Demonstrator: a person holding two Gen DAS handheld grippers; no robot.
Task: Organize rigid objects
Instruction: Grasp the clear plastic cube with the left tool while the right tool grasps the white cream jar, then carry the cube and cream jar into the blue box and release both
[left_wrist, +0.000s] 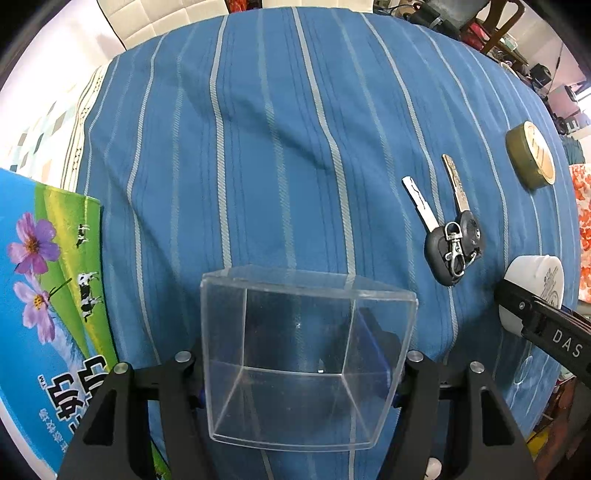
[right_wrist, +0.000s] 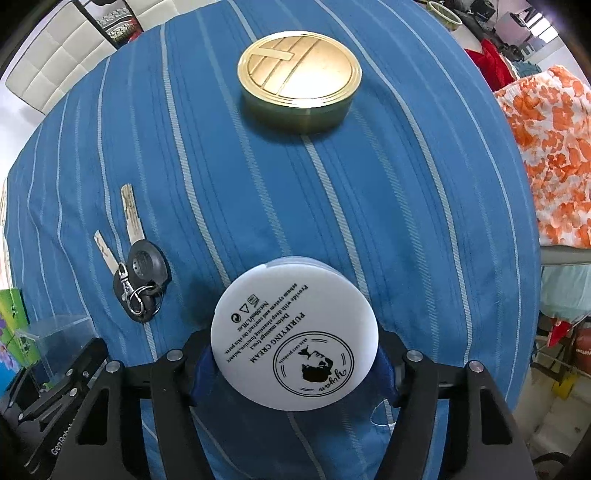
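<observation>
Blue cloth with pale stripes (left_wrist: 280, 155) covers the whole work surface, a cluttered room showing at its far edge.

From the left wrist, the left gripper (left_wrist: 306, 373) points down with its jaws set against the two sides of a clear plastic box (left_wrist: 306, 362), open side up and empty. I judge the box light, stiff and slick, with thin walls that could crack or flex under a hard squeeze; low on two opposite walls, as here, is the sensible hold. To its left stands a printed carton (left_wrist: 48, 280) with purple flowers, cows on grass and large Chinese characters too distorted to read. To the right lie two car keys (left_wrist: 448, 236) on a clip, a gold round tin (left_wrist: 530, 155), and a white jar with the other gripper, marked "DAS", laid across it.

From the right wrist, the right gripper (right_wrist: 295, 365) has its blue pads pressed on either side of the white cream jar (right_wrist: 295, 332), which stands on the cloth near the front edge. Its lid reads "PURIFYING CREAM", "Detox massage cream", "skin care products" and a script brand that looks like "yiyon". The jar should be rigid, smooth and moderately heavy if full; gripping across the round wall works, though it may twist. The left gripper's body at lower left shows "GenRobot", partly cut off.
</observation>
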